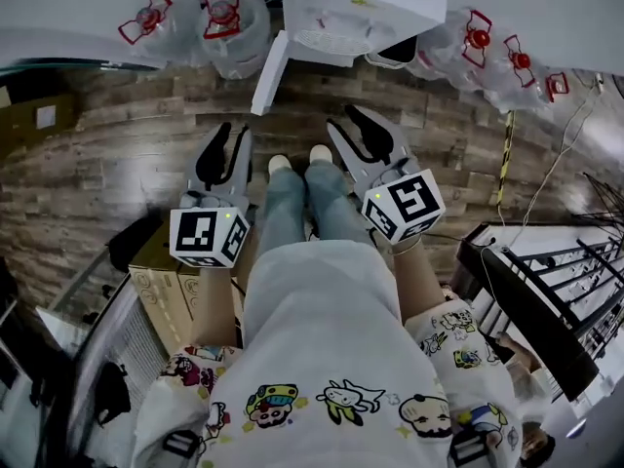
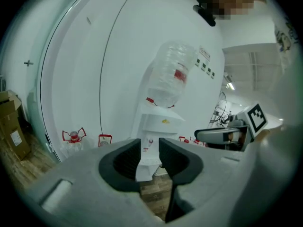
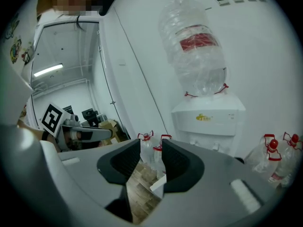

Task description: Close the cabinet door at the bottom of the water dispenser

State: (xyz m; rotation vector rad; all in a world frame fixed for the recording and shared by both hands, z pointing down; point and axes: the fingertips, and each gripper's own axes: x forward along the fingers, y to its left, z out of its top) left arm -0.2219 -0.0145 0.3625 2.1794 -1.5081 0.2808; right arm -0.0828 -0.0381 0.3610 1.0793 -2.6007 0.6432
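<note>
Right now your left gripper (image 1: 234, 131) and right gripper (image 1: 343, 118) both have their jaws a little apart and hold nothing, short of the water dispenser (image 1: 363, 8). Its cabinet door (image 1: 269, 74) stands swung open at the dispenser's foot, on your left gripper's side, clear of both grippers. Your shoes (image 1: 297, 161) sit in front of the dispenser. Water bottles (image 1: 226, 18) crowd the floor on both sides of it. A cardboard box (image 1: 161, 261) lies well back from the dispenser.

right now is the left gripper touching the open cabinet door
Apart. The head view shows bare wood floor between the left gripper and the cabinet door, which stands open.
</note>
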